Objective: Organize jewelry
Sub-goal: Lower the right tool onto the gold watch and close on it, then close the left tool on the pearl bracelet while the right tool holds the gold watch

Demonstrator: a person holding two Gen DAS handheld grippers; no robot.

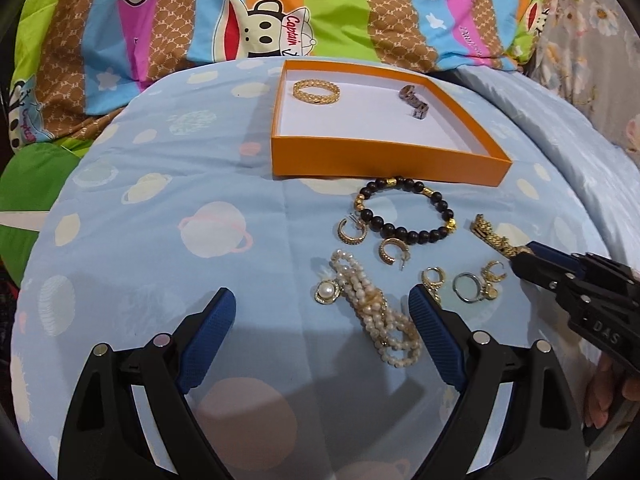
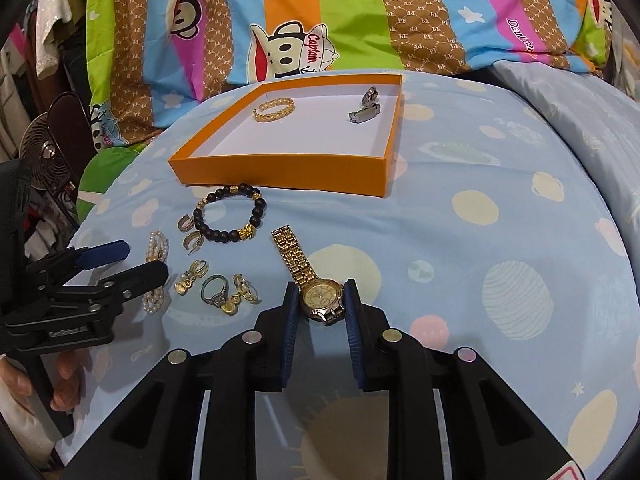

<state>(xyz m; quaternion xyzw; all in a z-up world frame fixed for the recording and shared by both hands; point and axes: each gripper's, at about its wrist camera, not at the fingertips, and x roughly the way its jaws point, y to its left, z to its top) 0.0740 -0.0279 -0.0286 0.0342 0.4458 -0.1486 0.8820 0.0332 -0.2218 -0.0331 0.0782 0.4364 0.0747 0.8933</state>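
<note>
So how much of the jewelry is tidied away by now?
Two pieces lie in the orange box: a gold bangle and a silver watch. The right gripper is closed on the gold watch. The left gripper is open over the pearl bracelet. Still on the bedspread: the black bead bracelet, the ring and several earrings.

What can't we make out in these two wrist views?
- Gold watch: in the left wrist view the right hand-held gripper covers its face.
- Pearl bracelet: in the right wrist view the left hand-held gripper hides its middle.
- Watch dial: too small to read.
</note>
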